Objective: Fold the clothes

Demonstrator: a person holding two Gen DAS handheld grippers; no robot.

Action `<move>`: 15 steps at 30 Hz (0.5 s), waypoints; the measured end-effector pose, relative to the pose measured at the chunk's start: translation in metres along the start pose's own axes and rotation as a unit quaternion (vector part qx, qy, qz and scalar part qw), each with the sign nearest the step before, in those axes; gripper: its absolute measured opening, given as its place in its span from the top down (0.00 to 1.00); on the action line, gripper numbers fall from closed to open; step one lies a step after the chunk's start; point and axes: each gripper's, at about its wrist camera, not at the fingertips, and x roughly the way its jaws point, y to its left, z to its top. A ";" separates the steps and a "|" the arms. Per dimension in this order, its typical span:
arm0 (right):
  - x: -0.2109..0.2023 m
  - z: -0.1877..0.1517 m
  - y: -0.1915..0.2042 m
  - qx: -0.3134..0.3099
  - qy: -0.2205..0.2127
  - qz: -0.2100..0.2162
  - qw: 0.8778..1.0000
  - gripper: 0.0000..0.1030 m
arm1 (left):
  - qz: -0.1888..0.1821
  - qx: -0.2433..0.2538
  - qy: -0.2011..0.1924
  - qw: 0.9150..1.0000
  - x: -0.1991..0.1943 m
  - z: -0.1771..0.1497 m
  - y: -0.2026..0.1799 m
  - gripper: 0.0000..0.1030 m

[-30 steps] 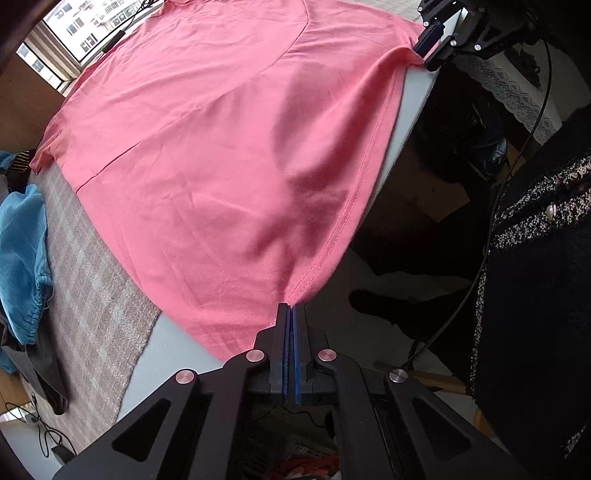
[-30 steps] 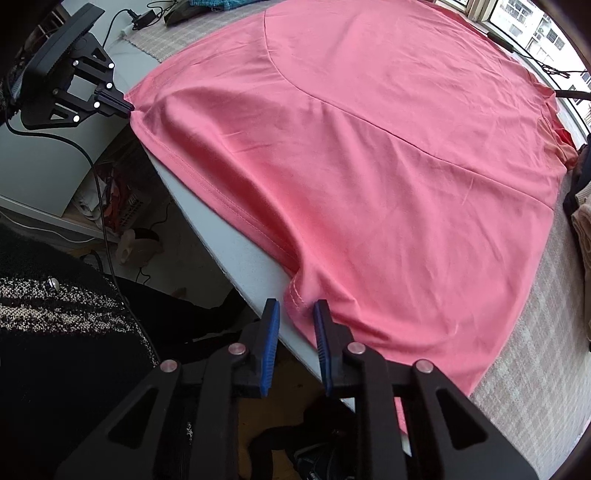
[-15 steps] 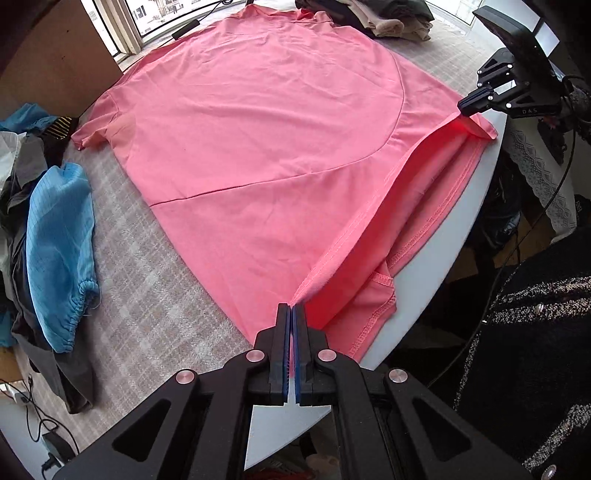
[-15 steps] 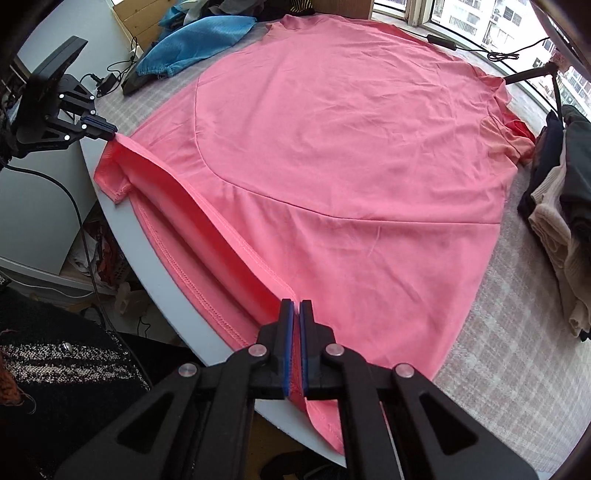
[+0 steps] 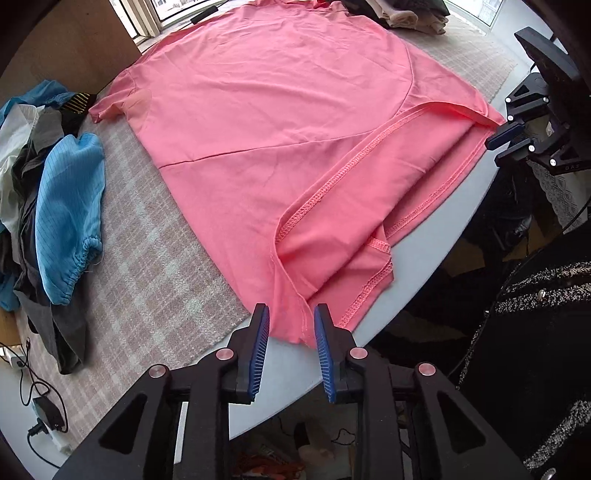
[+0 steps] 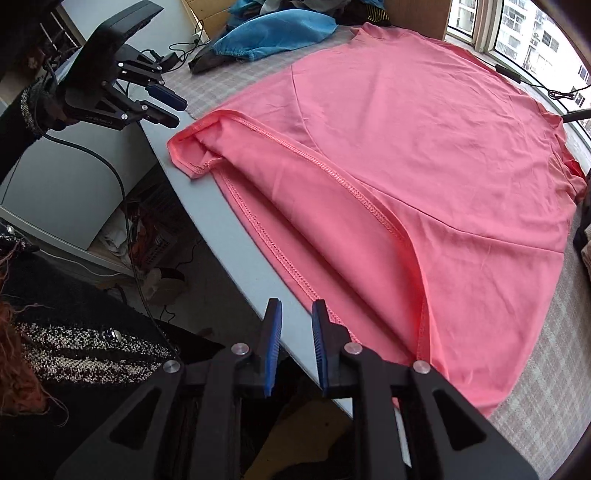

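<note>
A pink T-shirt (image 5: 277,110) lies spread flat on the table, its bottom hem turned back in a narrow folded strip (image 5: 369,206) along the near edge. My left gripper (image 5: 291,310) hovers over the strip's left corner. Its jaws are opening, and the corner lies loose on the table below them, untouched by the pads. In the right wrist view the same shirt (image 6: 424,129) shows the folded strip (image 6: 295,192). My right gripper (image 6: 296,304) is over the table's edge, jaws opening, with nothing between them. Each gripper also shows in the other's view: the right gripper (image 5: 506,142) and the left gripper (image 6: 166,105).
A blue garment (image 5: 70,214) and dark clothes are piled left of the shirt on the checked tablecloth (image 5: 147,258). Folded clothes (image 5: 406,11) sit at the far side. A charger with cable (image 5: 48,413) lies near the corner. The table edge (image 5: 424,266) drops beside a person's dark knit sleeve (image 5: 535,332).
Both grippers were shut on the hem's two corners and carried them forward over the shirt. Now both have let go, and the hem lies folded back as a strip.
</note>
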 end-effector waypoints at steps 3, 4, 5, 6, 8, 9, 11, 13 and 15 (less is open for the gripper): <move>0.029 0.006 0.009 -0.020 0.010 -0.004 1.000 0.83 | 0.022 -0.027 0.019 0.999 0.013 -0.007 -0.004 0.73; 0.033 0.008 0.010 -0.028 0.003 -0.006 1.000 0.83 | 0.029 -0.036 0.025 0.999 0.017 -0.009 -0.005 0.73; 0.034 0.011 0.012 -0.033 0.000 -0.009 0.999 0.82 | 0.031 -0.058 0.024 0.998 0.018 -0.012 -0.002 0.73; 0.035 0.013 0.015 -0.039 -0.004 -0.013 0.999 0.80 | 0.031 -0.078 0.022 0.996 0.018 -0.013 0.001 0.70; 0.038 0.018 0.019 -0.049 -0.010 -0.021 0.999 0.79 | 0.019 -0.105 0.020 0.994 0.021 -0.016 0.005 0.69; 0.039 0.020 0.021 -0.057 -0.011 -0.022 0.998 0.80 | 0.015 -0.109 0.019 0.994 0.023 -0.015 0.005 0.69; 0.041 0.022 0.024 -0.071 -0.009 -0.026 0.997 0.80 | -0.005 -0.118 0.014 0.993 0.028 -0.016 0.006 0.74; 0.043 0.024 0.024 -0.079 -0.002 -0.034 0.996 0.91 | -0.018 -0.127 0.010 0.992 0.029 -0.017 0.010 0.94; 0.044 0.026 0.022 -0.081 0.007 -0.033 0.996 0.97 | -0.021 -0.140 0.011 0.990 0.028 -0.020 0.017 0.99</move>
